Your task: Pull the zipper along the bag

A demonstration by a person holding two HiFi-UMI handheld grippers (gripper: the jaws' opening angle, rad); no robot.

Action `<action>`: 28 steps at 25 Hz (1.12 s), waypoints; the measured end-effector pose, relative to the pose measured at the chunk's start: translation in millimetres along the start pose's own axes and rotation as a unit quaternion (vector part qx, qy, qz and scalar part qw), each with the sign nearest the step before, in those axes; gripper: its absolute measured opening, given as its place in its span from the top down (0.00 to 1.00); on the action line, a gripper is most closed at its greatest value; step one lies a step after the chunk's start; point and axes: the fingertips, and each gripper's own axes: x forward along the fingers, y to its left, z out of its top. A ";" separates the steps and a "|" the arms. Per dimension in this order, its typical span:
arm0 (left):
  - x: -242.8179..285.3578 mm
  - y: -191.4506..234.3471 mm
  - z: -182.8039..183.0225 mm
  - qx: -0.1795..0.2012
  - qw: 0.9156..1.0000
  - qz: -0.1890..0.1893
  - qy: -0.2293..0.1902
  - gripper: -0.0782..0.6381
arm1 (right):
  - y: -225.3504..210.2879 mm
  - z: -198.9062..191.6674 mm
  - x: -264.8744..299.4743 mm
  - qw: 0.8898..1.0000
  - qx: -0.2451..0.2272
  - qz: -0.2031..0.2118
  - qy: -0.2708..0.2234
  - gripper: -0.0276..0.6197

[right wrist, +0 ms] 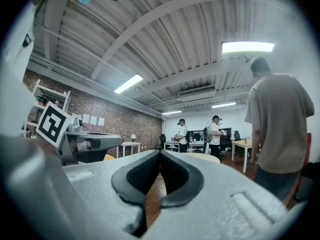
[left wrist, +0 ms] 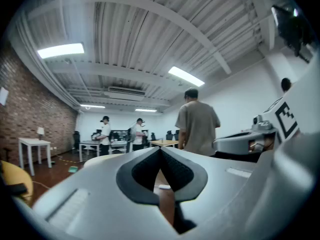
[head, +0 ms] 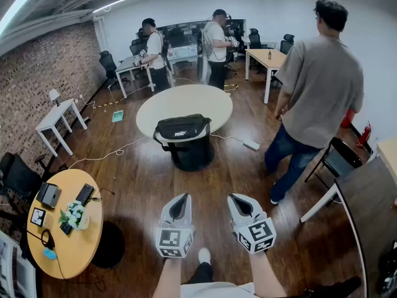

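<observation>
A black bag [head: 182,129] lies on the near edge of a round white table [head: 186,98] in the middle of the room, its zipper too small to make out. My left gripper [head: 180,198] and right gripper [head: 235,199] hang side by side close to my body, well short of the table and pointing toward it. On both, the jaws are closed tip to tip with nothing between them, as the left gripper view [left wrist: 160,149] and the right gripper view [right wrist: 160,153] show. The bag does not appear in either gripper view.
A person in a grey shirt [head: 319,85] stands right of the round table. Two more people [head: 216,45] work at desks at the back. A round yellow table [head: 71,234] with small items is at my left, a dark table [head: 372,210] and black chair [head: 338,160] at my right. A power strip [head: 251,144] and cable lie on the floor.
</observation>
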 end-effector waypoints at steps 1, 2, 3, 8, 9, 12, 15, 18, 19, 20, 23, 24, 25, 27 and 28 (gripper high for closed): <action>20.7 11.0 1.1 -0.005 1.000 -0.013 -0.005 0.87 | -6.4 -0.9 26.0 1.000 -0.002 0.003 0.004 0.97; 40.6 22.4 1.9 -0.008 1.000 -0.026 -0.007 0.87 | -12.2 -1.8 51.4 1.000 -0.003 0.005 0.009 0.97; 58.7 34.3 2.5 -0.011 0.999 -0.036 -0.006 0.87 | -16.9 -2.1 75.4 1.000 -0.002 0.006 0.014 0.97; 130.0 102.3 19.2 0.003 0.998 -0.058 -0.011 0.87 | -36.9 20.5 180.7 1.000 0.006 0.005 -0.010 0.97; 142.2 118.3 22.0 0.002 0.999 -0.048 -0.019 0.87 | -39.3 23.7 198.9 1.000 0.001 0.010 -0.018 0.97; 171.6 162.2 14.5 -0.017 0.999 -0.023 -0.024 0.87 | -46.0 14.8 245.2 1.000 -0.004 0.020 -0.008 0.97; 197.6 198.5 -4.1 -0.026 1.000 -0.012 -0.006 0.87 | -65.8 -1.8 289.8 1.000 0.004 0.015 0.019 0.97; 229.7 235.5 -18.6 -0.032 0.999 0.007 -0.008 0.87 | -93.9 -8.0 339.1 1.000 -0.002 0.015 0.011 0.97; 242.8 245.0 -23.5 -0.030 0.999 0.009 -0.008 0.87 | -104.6 -9.3 355.6 1.000 -0.003 0.016 0.006 0.97; 258.2 253.6 -28.4 -0.026 1.000 0.010 -0.005 0.87 | -116.8 -11.1 372.5 1.000 -0.002 0.017 0.003 0.97; 319.4 281.6 -37.7 -0.018 1.000 0.013 0.003 0.87 | -164.0 -19.4 431.1 1.000 0.005 0.019 0.005 0.97; 342.8 292.2 -38.7 -0.017 1.000 0.014 0.005 0.87 | -181.1 -22.8 453.1 1.000 0.010 0.021 0.008 0.97; 366.9 302.1 -39.1 -0.017 1.000 0.012 0.008 0.87 | -198.5 -25.7 475.3 1.000 0.016 0.023 0.012 0.97; 415.1 319.3 -38.5 -0.016 1.000 0.008 0.012 0.87 | -233.1 -28.5 517.8 0.999 0.026 0.028 0.017 0.97; 436.5 327.4 -38.4 -0.015 1.000 0.009 0.014 0.87 | -248.0 -28.9 536.1 0.999 0.028 0.032 0.018 0.97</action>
